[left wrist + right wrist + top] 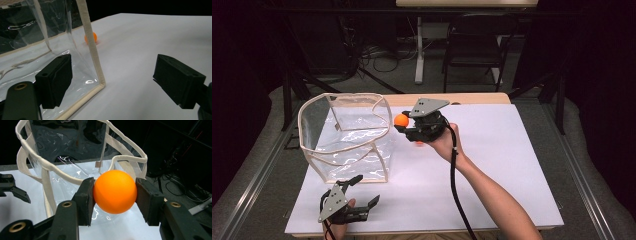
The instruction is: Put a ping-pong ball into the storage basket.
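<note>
In the high view, the right gripper [403,124] holds an orange ball [401,120] clamped between its jaws, raised off the white table [492,165] just beside the right rim of the clear bag [347,137]. The bag's open mouth lies to the ball's left, so the coming move is likely a short carry that way. The left gripper [364,190] rests near the table's front edge, jaws spread wide.

The left gripper view shows nothing between its pads, the bag's near corner [100,82] standing just ahead of them.

In the right gripper view, both pads press the ball [115,191], with the bag's mouth [82,157] directly beyond.
</note>
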{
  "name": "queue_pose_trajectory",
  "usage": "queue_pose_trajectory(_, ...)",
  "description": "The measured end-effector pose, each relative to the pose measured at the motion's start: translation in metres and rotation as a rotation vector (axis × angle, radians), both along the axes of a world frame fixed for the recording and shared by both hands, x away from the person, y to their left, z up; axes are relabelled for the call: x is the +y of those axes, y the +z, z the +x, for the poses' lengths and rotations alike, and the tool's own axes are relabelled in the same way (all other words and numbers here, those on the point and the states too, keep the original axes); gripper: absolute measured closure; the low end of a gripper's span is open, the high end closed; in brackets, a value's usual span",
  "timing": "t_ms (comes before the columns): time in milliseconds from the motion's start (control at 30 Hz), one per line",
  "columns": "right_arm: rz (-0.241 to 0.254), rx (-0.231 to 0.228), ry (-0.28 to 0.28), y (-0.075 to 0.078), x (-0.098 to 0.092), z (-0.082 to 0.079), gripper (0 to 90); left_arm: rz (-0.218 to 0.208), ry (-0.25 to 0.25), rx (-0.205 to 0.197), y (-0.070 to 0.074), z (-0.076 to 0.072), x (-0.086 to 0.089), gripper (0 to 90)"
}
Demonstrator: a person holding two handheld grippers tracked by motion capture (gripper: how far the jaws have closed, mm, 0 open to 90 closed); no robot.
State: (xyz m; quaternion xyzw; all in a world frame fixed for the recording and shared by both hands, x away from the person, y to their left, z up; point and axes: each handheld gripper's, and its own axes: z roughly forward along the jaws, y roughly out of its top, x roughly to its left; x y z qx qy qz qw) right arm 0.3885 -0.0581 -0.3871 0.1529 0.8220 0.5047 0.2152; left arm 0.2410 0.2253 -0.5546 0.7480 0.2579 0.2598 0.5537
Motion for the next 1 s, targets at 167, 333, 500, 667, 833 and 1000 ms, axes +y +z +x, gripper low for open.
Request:
queue_pose_trajectory(167, -0.002, -0.006, 0.0, 0.003, 0.002, 0.001, 51.3, 0.0, -0.002, -0.001, 0.0, 0.0, 0.0, 15.7)
queue_pose_trajectory(333, 0.002, -0.011, 0.001, 0.007, 0.004, 0.003, 51.3, 0.0, 0.0, -0.001, 0.0, 0.0, 0.0, 15.7)
queue_pose_trajectory(500, -0.004, -0.019, 0.004, 0.01, 0.007, 0.004, 51.3, 0.0, -0.001, -0.002, 0.0, 0.0, 0.0, 15.7)
queue_pose_trajectory(667, 0.0, -0.022, 0.004, 0.013, 0.01, 0.006, 51.3, 0.0, -0.001, -0.001, 0.0, 0.0, 0.0, 15.7)
queue_pose_trajectory(833, 0.003, -0.019, 0.004, 0.015, 0.012, 0.008, 51.3, 0.0, 0.0, 0.0, 0.0, 0.0, 0.0, 15.7)
queue_pose_trajectory(1000, 0.007, -0.02, 0.006, 0.017, 0.016, 0.011, 51.3, 0.0, -0.001, -0.001, 0.0, 0.0, 0.0, 15.7)
